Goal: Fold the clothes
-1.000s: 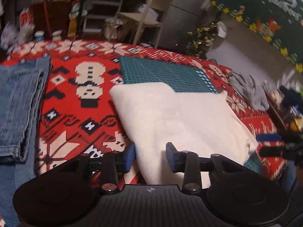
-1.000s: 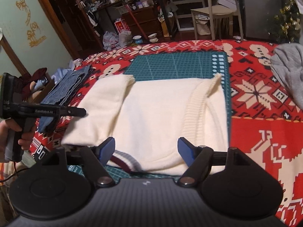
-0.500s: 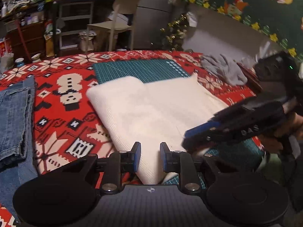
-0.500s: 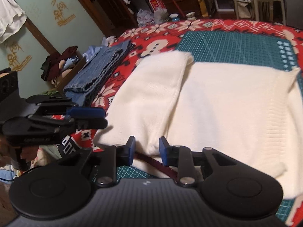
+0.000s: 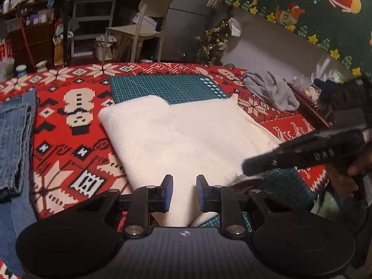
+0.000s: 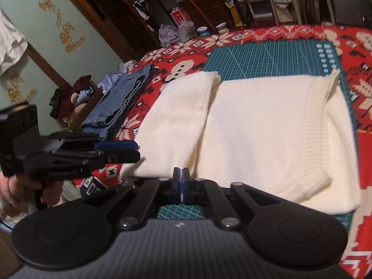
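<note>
A cream knitted sweater (image 5: pixel 186 139) (image 6: pixel 255 127) lies partly folded on a green cutting mat (image 5: pixel 162 86), its left side turned over onto the body. My left gripper (image 5: pixel 184 193) sits at the sweater's near left edge, its pads narrowed onto the thick fold that fills the gap between them. The right wrist view shows that left gripper (image 6: pixel 137 151) from the side, at the same corner. My right gripper (image 6: pixel 182 179) is pinched almost flat on the near hem. In the left wrist view the right gripper (image 5: pixel 246 169) reaches in over the dark striped hem.
Folded blue jeans (image 5: pixel 14 139) (image 6: pixel 116 102) lie left of the sweater on the red patterned cloth (image 5: pixel 69 153). A crumpled grey garment (image 5: pixel 269 90) rests at the far right. Beyond the table stand a chair (image 5: pixel 144 23) and cluttered shelves.
The right gripper's jaws went from wide apart to shut and dropped onto the near hem, further left. The left jaws narrowed onto the fold, and the left view swung right.
</note>
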A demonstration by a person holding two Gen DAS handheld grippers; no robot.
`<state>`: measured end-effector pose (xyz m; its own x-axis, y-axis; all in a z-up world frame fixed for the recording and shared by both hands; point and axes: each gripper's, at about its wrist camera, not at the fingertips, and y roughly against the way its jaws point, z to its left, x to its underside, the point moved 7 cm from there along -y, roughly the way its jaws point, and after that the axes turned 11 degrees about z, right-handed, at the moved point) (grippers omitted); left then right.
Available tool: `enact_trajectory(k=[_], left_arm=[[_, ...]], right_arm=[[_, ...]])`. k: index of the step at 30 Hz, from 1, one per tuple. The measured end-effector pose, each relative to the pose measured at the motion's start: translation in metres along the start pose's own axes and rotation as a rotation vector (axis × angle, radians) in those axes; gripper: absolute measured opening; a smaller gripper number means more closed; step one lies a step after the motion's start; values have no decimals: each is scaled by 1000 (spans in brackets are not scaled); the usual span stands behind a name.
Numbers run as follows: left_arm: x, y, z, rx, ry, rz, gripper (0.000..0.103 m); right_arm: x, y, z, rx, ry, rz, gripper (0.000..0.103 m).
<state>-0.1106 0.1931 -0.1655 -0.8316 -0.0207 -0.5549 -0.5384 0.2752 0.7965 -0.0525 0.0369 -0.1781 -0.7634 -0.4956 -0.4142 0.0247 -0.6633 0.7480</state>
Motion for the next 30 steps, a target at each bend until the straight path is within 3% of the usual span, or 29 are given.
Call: enact_trajectory(k=[3,5,7,8,9,14,18,22,26,30], left_arm=[[2,4,1,-12,-7,-3,21],[3,5,2,-19,-14,-5,21],[4,6,3,-25,-22,-8,21],[4,6,4,-26,-25,-10,21],[4,5,4,-23,-26,-10,21],[0,6,2,-14,-34,-29,21],[2,-3,-2,-3,-66,-6,21],[9,-17,-8,-7,-123,23,21],[15,-22,-15,-67,-237,45,23],[11,-20,-11,-53,-214,45,23]], right_arm=[[-12,-11,0,-16,-18,-5,40],[-17,-25,-3,-18,-43,36,41],[-19,-34,-7,-51,-84,65,35],[-19,-37,-7,-67,-96,74,10],[-19,-34,-5,-68,-85,65,5],[-21,-5,15,-34,14,-17,4],[-7,8,11,23,41,-24,4],[13,-21,-10,51,-23,53,4],[16,-28,-13,55,-8,48,4],[15,-24,-15,43,-29,76,10]])
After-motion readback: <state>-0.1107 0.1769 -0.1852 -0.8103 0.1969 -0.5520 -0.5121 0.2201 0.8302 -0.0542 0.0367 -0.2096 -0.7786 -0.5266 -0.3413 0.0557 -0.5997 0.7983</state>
